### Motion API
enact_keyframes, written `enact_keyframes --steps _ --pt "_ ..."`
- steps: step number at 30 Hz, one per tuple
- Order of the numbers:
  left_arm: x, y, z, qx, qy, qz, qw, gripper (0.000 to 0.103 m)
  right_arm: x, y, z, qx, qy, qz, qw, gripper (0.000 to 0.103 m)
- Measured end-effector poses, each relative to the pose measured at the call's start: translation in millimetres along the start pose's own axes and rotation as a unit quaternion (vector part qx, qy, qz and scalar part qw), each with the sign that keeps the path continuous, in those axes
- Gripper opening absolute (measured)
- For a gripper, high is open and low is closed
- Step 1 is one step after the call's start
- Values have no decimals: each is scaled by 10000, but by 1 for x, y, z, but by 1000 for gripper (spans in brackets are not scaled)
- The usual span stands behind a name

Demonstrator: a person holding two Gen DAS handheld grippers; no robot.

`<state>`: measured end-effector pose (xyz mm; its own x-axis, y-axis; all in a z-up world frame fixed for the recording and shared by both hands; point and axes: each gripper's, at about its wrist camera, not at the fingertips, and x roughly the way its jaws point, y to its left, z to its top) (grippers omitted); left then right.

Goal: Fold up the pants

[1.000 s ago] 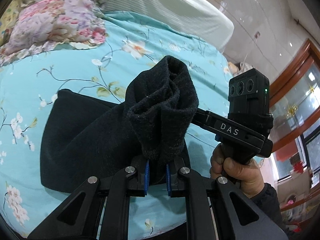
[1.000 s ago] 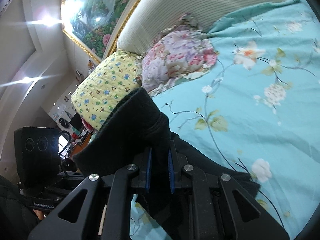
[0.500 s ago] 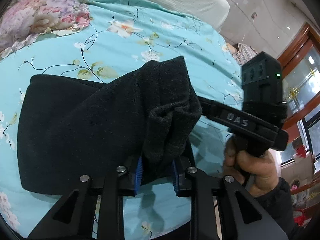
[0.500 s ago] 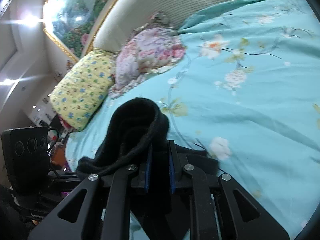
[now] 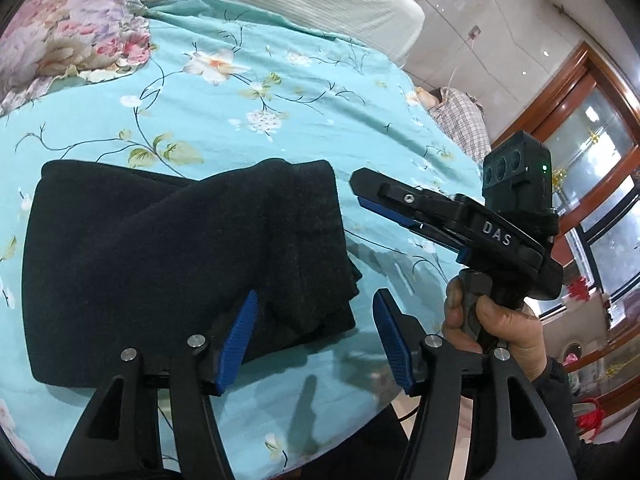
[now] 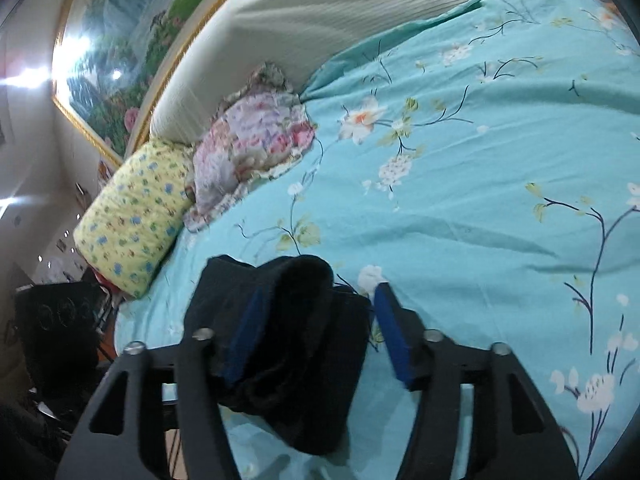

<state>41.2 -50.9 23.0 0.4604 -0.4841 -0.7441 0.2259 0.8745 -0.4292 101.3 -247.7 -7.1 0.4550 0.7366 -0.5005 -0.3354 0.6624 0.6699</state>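
A bed in a turquoise floral sheet point(image 5: 280, 92) carries the black pants point(image 5: 160, 256), folded into a thick bundle near its front edge, long axis running across the left wrist view from left to right. The left gripper point(image 5: 316, 336) is opening over the bundle's near right corner, pads clear of the cloth. The right gripper point(image 6: 316, 332) is opening too, a raised fold lying loose between its pads.
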Motion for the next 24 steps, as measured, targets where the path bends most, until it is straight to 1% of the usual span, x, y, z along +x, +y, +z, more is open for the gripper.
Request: enact_keyframes --steps 3,4,9,17,24 --pt "-7 7 -1 -78 -56 0 10000 62 -4 7 -2 0 -31 -53 10000 71" --pt "-11 11 -1 -116 -83 15 9999 62 -4 9 -2 -9 -36 -65 10000 73" --pt "-24 30 -2 -327 -208 75 9992 65 -1 23 -5 -64 -23 -131 9999 76" --pt "-40 63 -1 -709 -388 172 9966 67 8 42 -10 -239 90 -291 9993 77" --pt "-50 87 0 -933 -512 275 9939 70 9 54 -14 -275 124 -483 9984 82"
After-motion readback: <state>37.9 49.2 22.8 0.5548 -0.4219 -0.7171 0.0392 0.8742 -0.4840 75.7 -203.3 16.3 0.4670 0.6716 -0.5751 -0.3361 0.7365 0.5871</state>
